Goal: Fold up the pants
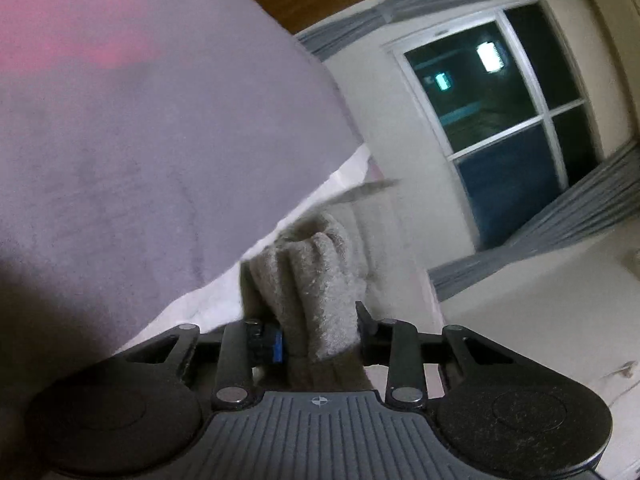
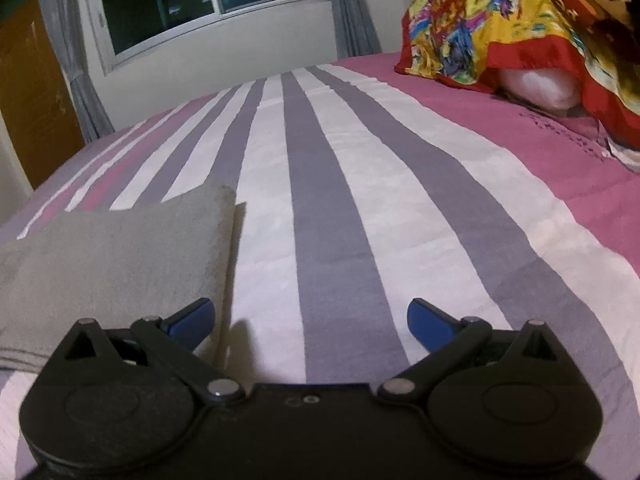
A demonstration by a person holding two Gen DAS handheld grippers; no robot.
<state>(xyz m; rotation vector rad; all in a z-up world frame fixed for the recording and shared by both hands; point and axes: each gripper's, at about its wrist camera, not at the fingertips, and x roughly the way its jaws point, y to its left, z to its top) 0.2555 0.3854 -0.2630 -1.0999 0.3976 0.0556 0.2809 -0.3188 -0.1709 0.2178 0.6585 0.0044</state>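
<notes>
Nearest in the left wrist view, the left gripper [image 1: 320, 320] has its jaws pressed on a bunched fold of the grey-beige pants [image 1: 316, 276], the fuzzy cloth standing up between the fingers. The view is rolled hard over, so the striped bedspread [image 1: 120, 140] fills the upper left, with the window [image 1: 500, 120] and grey curtains [image 1: 580, 208] tilted beyond. In the right wrist view, the right gripper [image 2: 311, 322] hangs just above the bedspread with its blue fingertips [image 2: 196, 318] wide apart and nothing between them. The pants lie flat on the bed just to its left, their folded edge beside the left fingertip. Farther off, at the bed's right, sits a pile of bright yellow-and-red cloth [image 2: 500, 32].
</notes>
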